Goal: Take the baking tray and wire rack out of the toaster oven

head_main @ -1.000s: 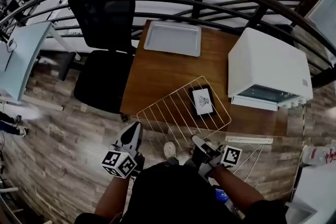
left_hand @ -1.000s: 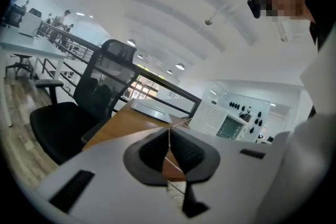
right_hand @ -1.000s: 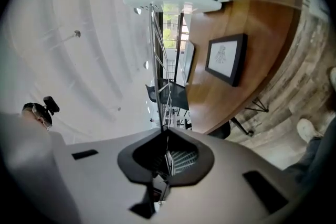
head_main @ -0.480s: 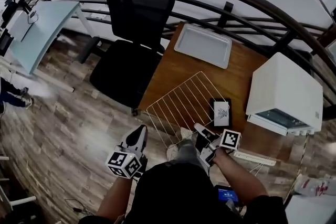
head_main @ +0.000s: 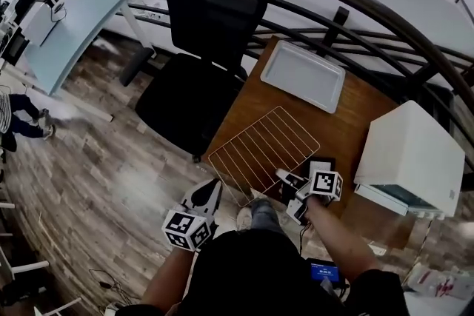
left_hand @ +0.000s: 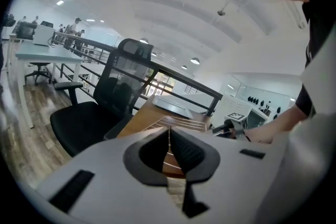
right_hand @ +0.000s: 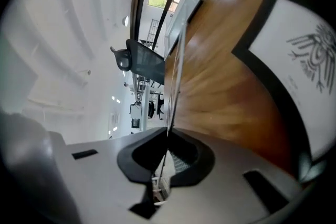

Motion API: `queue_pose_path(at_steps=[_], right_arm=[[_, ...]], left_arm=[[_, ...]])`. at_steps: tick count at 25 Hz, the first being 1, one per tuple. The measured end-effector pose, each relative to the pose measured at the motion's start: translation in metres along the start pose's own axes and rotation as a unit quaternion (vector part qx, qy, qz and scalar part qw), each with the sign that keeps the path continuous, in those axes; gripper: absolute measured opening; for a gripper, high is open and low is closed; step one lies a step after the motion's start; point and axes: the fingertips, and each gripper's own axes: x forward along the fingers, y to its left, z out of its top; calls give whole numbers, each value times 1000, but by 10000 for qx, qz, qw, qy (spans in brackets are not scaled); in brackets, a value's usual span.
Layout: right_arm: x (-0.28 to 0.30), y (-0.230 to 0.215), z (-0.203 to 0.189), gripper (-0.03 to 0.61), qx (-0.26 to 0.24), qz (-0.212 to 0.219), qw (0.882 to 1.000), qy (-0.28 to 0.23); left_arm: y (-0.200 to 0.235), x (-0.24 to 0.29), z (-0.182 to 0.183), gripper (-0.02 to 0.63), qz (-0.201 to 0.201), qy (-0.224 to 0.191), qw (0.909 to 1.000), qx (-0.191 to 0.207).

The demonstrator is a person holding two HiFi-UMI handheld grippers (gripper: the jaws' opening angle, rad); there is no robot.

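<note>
Right gripper view: right gripper (right_hand: 168, 136) jaws pinched together on an edge wire of the thin metal wire rack (right_hand: 178, 55), probably to lay it on the brown wooden table (right_hand: 220, 81). Left gripper (head_main: 210, 192) closed, empty, lower centre. Grey rectangular baking tray (head_main: 302, 75) upper centre, outside the white toaster oven (head_main: 411, 152). Black-framed card (right_hand: 299, 55): drawing only, no legible writing.

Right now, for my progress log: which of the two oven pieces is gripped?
The wire rack: the right gripper is shut on its near edge. The baking tray lies at the table's far end, untouched.
</note>
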Motion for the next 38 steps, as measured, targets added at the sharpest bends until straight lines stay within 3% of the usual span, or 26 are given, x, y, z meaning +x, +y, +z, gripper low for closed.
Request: queue_pose_path(at_steps=[8,15,21,23,25,27,30,32,38], right_arm=[[19,-3,37,9,-356,-638,9971,225],[18,-27,59,80,-941,-1602,9818,401],[23,-30,60,160,-1390,-1889,9688,797],[22,-32,58,232,-1714,-2088,9571,1044],[18,-36,56,292,-2210,-2375,9367,1320],[12,-38,55,319,-2611,-2567,9180,1524],[3,-39,57,325,-2995,-2740,8990,1642],[0,-34,60,325,-3140,-2773,8940,1589],[-3,-16,58,302,-3235,-2653,8992,1279]], left_arm=[[1,35,5,14,-52,150,9999,-38],[-6,65,4,14,-131,296,9995,-64],[-12,78,6,14,-183,329,9993,-59],[-12,81,7,14,-219,365,9991,-28],[-11,84,8,14,-242,382,9990,5],[-11,87,9,14,-262,375,9990,22],[-14,91,10,14,-324,355,9988,31],[-17,92,11,14,-386,342,9987,38],[-22,90,14,14,-518,327,9980,141]])
